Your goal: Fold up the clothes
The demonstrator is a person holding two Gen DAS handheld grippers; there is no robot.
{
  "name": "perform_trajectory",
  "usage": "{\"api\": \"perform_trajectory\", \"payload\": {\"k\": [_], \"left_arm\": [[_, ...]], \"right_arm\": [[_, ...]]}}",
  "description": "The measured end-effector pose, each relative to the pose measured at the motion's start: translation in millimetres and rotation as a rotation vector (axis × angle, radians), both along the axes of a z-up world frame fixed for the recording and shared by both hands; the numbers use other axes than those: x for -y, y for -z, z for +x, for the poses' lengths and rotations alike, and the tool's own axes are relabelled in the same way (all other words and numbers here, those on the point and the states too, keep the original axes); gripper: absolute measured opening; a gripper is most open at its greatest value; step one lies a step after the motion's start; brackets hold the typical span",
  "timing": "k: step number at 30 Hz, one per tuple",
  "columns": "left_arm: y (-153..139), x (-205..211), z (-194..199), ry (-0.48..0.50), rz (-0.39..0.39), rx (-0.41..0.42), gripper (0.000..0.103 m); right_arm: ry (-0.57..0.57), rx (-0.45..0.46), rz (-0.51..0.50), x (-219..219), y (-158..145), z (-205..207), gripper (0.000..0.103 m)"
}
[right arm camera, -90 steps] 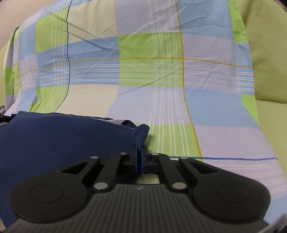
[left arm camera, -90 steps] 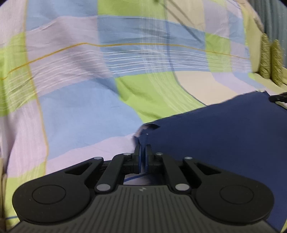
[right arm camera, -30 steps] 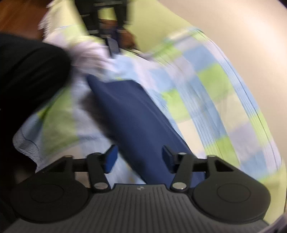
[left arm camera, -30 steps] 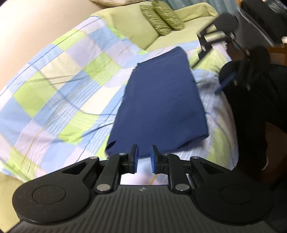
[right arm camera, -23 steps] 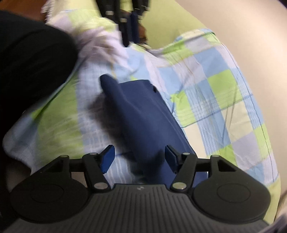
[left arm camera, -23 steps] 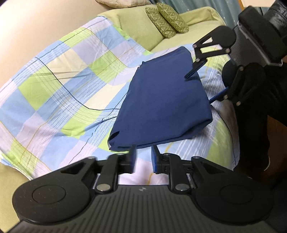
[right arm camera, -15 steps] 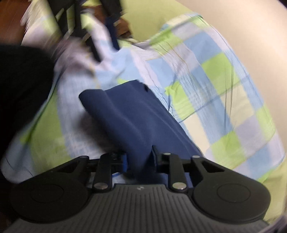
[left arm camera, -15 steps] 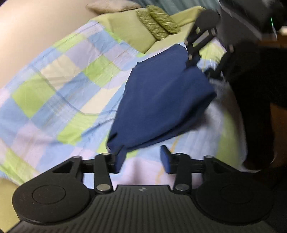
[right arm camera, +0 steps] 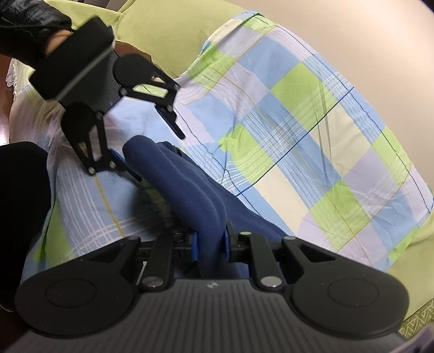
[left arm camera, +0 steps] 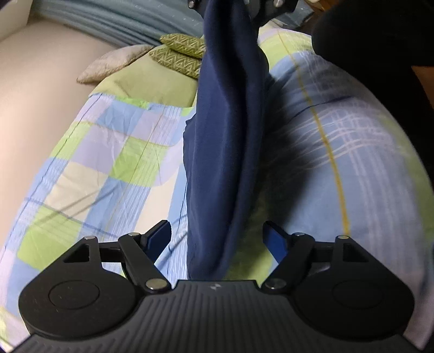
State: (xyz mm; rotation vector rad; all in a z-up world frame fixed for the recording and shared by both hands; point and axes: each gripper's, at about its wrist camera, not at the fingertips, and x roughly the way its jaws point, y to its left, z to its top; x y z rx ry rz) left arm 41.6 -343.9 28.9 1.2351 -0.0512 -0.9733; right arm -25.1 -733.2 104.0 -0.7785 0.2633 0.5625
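Observation:
A folded navy blue garment [left arm camera: 225,152] lies as a long thick strip on the checked bedspread [left arm camera: 114,152]. My left gripper [left arm camera: 218,240] is open, its jaws straddling the garment's near end without closing on it. My right gripper [right arm camera: 210,244] is shut on the garment's [right arm camera: 184,184] other end, pinching the thick fold between its blue pads. The right gripper shows at the top of the left wrist view [left arm camera: 244,8], holding the cloth raised. The left gripper shows in the right wrist view [right arm camera: 152,152], jaws wide around the far end.
Two green patterned cushions [left arm camera: 181,51] and a grey pillow [left arm camera: 114,62] lie at the bed's far end. A beige wall [left arm camera: 35,89] runs along the left. The person's dark-clothed body [left arm camera: 379,32] is at the right.
Both grippers let go of the garment's corners and moved to its two ends. The right gripper closed on one end and lifted it. The left gripper opened wide around the other end.

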Motion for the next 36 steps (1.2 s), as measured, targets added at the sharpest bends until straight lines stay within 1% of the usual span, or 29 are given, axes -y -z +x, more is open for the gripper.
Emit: {"api": "perform_trajectory", "payload": {"k": [1,2,3,4,6,9,12,13,14,17,18,20,21,22,23,26,28,30,33,34,35,36], "left_arm": [[0,3,3,0.014,0.008,-0.018,0.056],[-3,8,9,0.004,0.022,-0.065,0.029],[-5,9,12,0.003,0.033,-0.083,0.018],[-6,11,14,0.004,0.044,-0.097,0.015],[-10,10,15,0.000,0.044,-0.115,0.013],[-16,9,14,-0.011,0.044,-0.133,0.012],[-24,12,15,-0.021,0.054,-0.140,0.011],[-27,14,15,-0.025,0.057,-0.141,0.011],[-29,15,15,-0.026,0.060,-0.141,0.010],[-44,23,19,-0.039,0.066,-0.158,0.010],[-48,26,20,-0.043,0.066,-0.165,0.010],[-58,31,23,-0.051,0.072,-0.171,0.010],[-63,34,25,-0.054,0.077,-0.176,0.010],[-69,37,27,-0.058,0.082,-0.182,0.010],[-80,46,31,-0.066,0.091,-0.194,0.010],[-98,64,41,-0.072,0.117,-0.204,0.010],[-111,80,47,-0.073,0.141,-0.202,0.010],[-125,105,55,-0.065,0.162,-0.193,0.010],[-141,144,65,-0.038,0.193,-0.171,0.010],[-146,159,68,-0.023,0.206,-0.164,0.010],[-148,165,69,-0.017,0.210,-0.163,0.010],[-149,170,70,-0.017,0.213,-0.161,0.010]], "right_arm": [[-0.001,-0.001,-0.002,0,2,-1,0.013],[-0.003,-0.002,-0.004,0,3,-3,0.013],[-0.005,-0.006,-0.003,0,6,-4,0.013],[-0.008,-0.009,-0.002,0,9,-5,0.013],[-0.010,-0.012,0.007,1,17,-9,0.014],[-0.020,-0.010,0.021,5,29,-14,0.018],[-0.016,-0.002,0.039,14,35,-14,0.031],[-0.011,0.001,0.052,19,36,-14,0.038],[-0.003,-0.005,0.074,23,37,-12,0.048],[0.020,-0.026,0.142,37,38,-5,0.060],[0.036,-0.048,0.193,46,39,-1,0.062],[0.061,-0.080,0.274,59,39,5,0.072],[0.078,-0.102,0.334,68,40,9,0.073],[0.085,-0.116,0.367,73,41,12,0.077],[0.095,-0.159,0.465,88,43,21,0.079],[0.117,-0.263,0.678,111,49,41,0.080],[0.139,-0.311,0.788,121,54,50,0.080],[0.173,-0.407,0.993,142,62,61,0.080],[0.200,-0.470,1.171,162,69,63,0.080],[0.209,-0.439,1.161,163,67,58,0.080],[0.209,-0.393,1.121,160,64,53,0.081],[0.197,-0.291,1.013,151,57,42,0.081]]}}
